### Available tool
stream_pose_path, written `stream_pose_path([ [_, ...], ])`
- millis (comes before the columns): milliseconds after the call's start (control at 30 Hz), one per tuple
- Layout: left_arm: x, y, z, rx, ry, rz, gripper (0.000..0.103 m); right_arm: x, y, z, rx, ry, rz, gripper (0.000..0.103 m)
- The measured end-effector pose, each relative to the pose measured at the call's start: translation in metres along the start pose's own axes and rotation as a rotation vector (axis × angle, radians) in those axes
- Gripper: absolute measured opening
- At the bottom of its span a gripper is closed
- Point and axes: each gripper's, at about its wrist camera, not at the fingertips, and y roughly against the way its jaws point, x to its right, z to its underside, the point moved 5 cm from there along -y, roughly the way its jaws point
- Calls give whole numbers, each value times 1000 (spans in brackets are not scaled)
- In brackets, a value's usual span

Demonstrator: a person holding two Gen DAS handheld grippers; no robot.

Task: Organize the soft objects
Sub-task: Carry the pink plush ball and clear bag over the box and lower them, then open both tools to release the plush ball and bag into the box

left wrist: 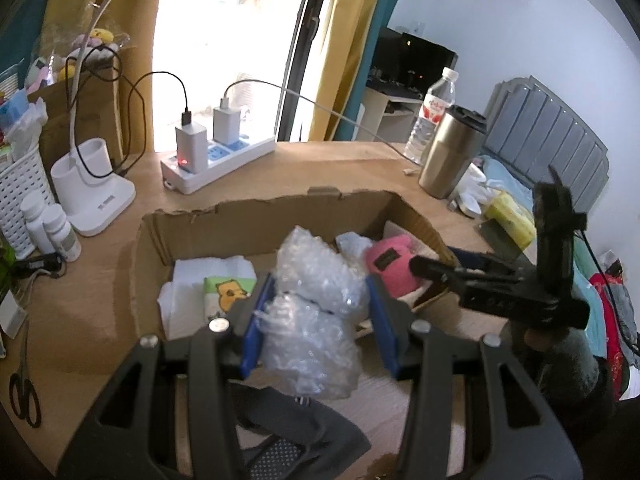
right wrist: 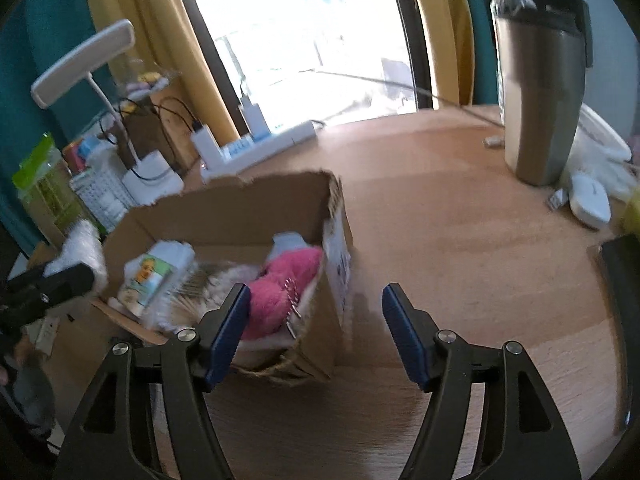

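My left gripper [left wrist: 316, 320] pinches bubble wrap [left wrist: 312, 320] over the cardboard box [left wrist: 240, 224] (pink plush [right wrist: 280, 292] inside); right gripper [right wrist: 316, 332] gapes wide, holding nothing.

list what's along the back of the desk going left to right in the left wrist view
white basket → pill bottles → lamp base → power strip → water bottle → steel tumbler

Cardboard box [left wrist: 248, 224]: brown; plush toy [right wrist: 280, 288]: pink; bubble wrap [left wrist: 316, 312]: clear; tissue pack [left wrist: 228, 292]: green with orange cartoon; tumbler [right wrist: 540, 100]: silver, black lid; curtains [left wrist: 344, 40]: yellow.
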Motion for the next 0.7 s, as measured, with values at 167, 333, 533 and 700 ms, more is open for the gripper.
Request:
stream_pose_path([
  [167, 2, -8, -2, -7, -17, -41, 48, 2, -7, 5, -14, 10, 20, 72],
  [333, 2, -23, -6, -23, -10, -53, 48, 1, -1, 0, 18, 22, 0, 72],
  [533, -5, -43, -9, -54, 12, -93, 49, -2, -6, 0, 3, 41, -26, 72],
  [700, -18, -53, -10, -76, 31, -137, 49, 0, -6, -1, 6, 33, -38, 73],
])
